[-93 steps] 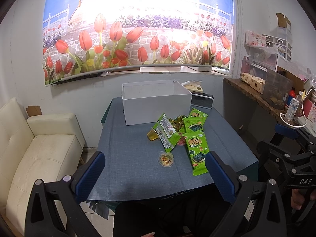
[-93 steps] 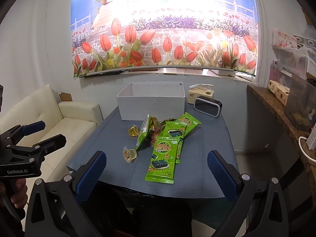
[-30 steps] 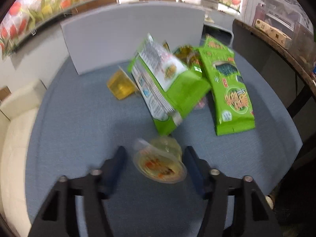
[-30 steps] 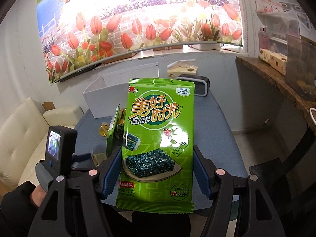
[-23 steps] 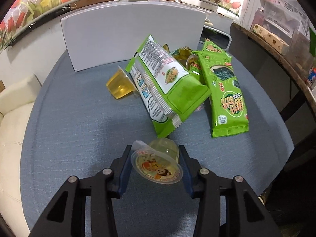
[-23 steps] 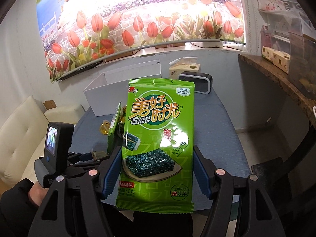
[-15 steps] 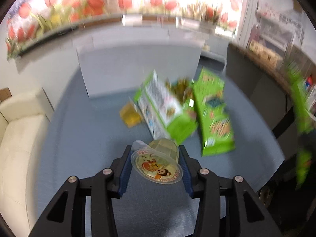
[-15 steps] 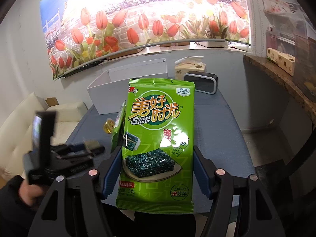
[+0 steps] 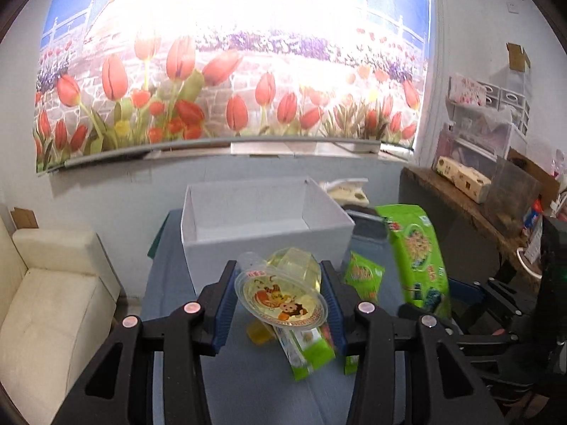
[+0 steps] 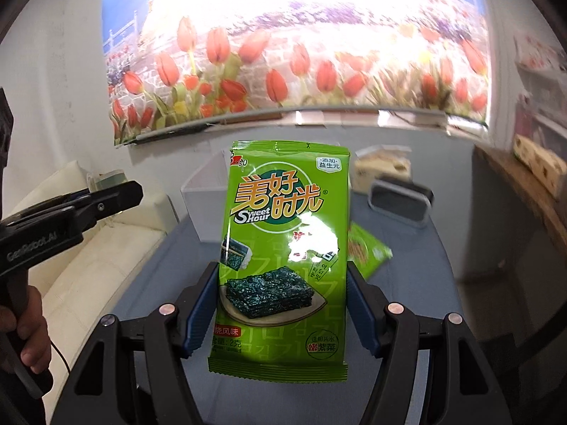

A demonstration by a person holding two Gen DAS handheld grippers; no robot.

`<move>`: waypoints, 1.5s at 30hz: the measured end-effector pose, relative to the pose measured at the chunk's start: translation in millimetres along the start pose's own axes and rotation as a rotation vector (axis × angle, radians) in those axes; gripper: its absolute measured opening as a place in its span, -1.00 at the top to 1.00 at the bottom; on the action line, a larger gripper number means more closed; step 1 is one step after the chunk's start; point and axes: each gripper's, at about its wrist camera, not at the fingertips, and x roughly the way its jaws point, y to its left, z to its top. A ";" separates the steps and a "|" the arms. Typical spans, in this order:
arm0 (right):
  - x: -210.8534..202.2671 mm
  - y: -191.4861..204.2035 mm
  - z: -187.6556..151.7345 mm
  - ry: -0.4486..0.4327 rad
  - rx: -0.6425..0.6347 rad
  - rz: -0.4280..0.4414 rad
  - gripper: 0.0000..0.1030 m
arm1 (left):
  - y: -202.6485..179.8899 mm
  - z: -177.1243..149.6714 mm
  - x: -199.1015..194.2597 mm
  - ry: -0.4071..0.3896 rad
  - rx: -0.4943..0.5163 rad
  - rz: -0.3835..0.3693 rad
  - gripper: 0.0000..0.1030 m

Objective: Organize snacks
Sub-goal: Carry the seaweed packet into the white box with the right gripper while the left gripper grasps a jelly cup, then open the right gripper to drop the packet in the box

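My left gripper [image 9: 280, 304] is shut on a clear yellow jelly cup [image 9: 281, 292] with a cartoon lid, held in the air in front of the open white box [image 9: 262, 226]. My right gripper [image 10: 283, 301] is shut on a green seaweed packet [image 10: 283, 248], upright between its blue pads and hiding much of the box [image 10: 202, 191]. In the left wrist view that same packet [image 9: 416, 251] hangs at the right of the box. Below the cup lie a green snack bag [image 9: 308, 352], a second jelly cup [image 9: 260, 333] and another green packet [image 9: 363, 272].
The grey-blue table [image 9: 248, 386] stands against a wall with a tulip poster. A cream sofa [image 9: 53, 290] is at the left. A black speaker [image 10: 400, 198] and a tissue box [image 10: 382, 166] sit at the table's back right. A cluttered wooden shelf [image 9: 471, 198] runs along the right.
My left gripper has lifted the jelly cup up off the table to the height of the box. My right gripper has carried the seaweed packet closer to the box, slightly leftward.
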 end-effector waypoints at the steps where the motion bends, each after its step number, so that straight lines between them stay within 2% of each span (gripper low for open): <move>1: 8.2 2.1 7.6 -0.001 -0.020 0.002 -0.39 | 2.4 5.2 5.9 0.000 0.001 0.004 0.05; 5: 49.4 3.4 39.1 0.032 -0.064 0.007 -0.39 | 14.2 28.0 41.3 -0.001 -0.004 0.012 0.05; 10: 127.6 -18.9 91.2 0.106 -0.028 -0.005 -0.39 | 37.2 66.4 115.9 0.054 -0.046 0.034 0.05; 13: 175.0 -28.8 120.6 0.160 -0.032 -0.052 -0.39 | 54.5 84.7 166.6 0.091 -0.068 0.066 0.05; 16: 208.5 -33.5 137.1 0.189 -0.044 -0.064 -0.39 | 64.9 93.3 199.8 0.111 -0.052 0.093 0.05; 21: 243.0 -36.0 145.4 0.211 -0.071 -0.112 -0.41 | 72.8 100.1 235.2 0.151 -0.019 0.073 0.04; 22: 247.9 -36.3 145.2 0.213 -0.075 -0.095 -0.46 | 73.4 100.2 237.7 0.146 -0.014 0.078 0.04; 23: 250.4 -36.3 145.0 0.219 -0.078 -0.088 -0.50 | 73.7 100.3 239.2 0.141 -0.009 0.085 -0.07; 25: 251.5 -37.5 142.7 0.209 -0.080 -0.099 -0.81 | 75.8 99.4 241.3 0.123 -0.005 0.092 -0.48; 26: 250.4 -38.8 141.2 0.195 -0.080 -0.111 -0.86 | 77.5 99.5 239.9 0.111 -0.012 0.083 -1.00; 27: 249.6 -41.0 140.0 0.185 -0.078 -0.118 -0.87 | 80.3 97.7 238.2 0.086 -0.025 0.069 -1.00; 32: 247.0 -48.6 138.3 0.175 -0.071 -0.133 -0.88 | 84.8 93.1 238.2 0.088 -0.031 0.081 -1.00; 34: 242.7 -50.1 137.7 0.165 -0.048 -0.120 -1.00 | 83.0 92.1 237.0 0.088 -0.014 0.089 -1.00; 41: 227.4 -43.2 131.1 0.155 -0.015 -0.074 -1.00 | 75.6 89.3 219.1 0.077 0.028 0.096 -1.00; 43: 217.2 -38.8 129.2 0.141 -0.022 -0.066 -1.00 | 73.8 87.9 208.3 0.060 0.025 0.085 -1.00; 45: 206.6 -35.6 126.4 0.122 -0.015 -0.055 -1.00 | 70.2 86.9 195.8 0.037 0.030 0.105 -1.00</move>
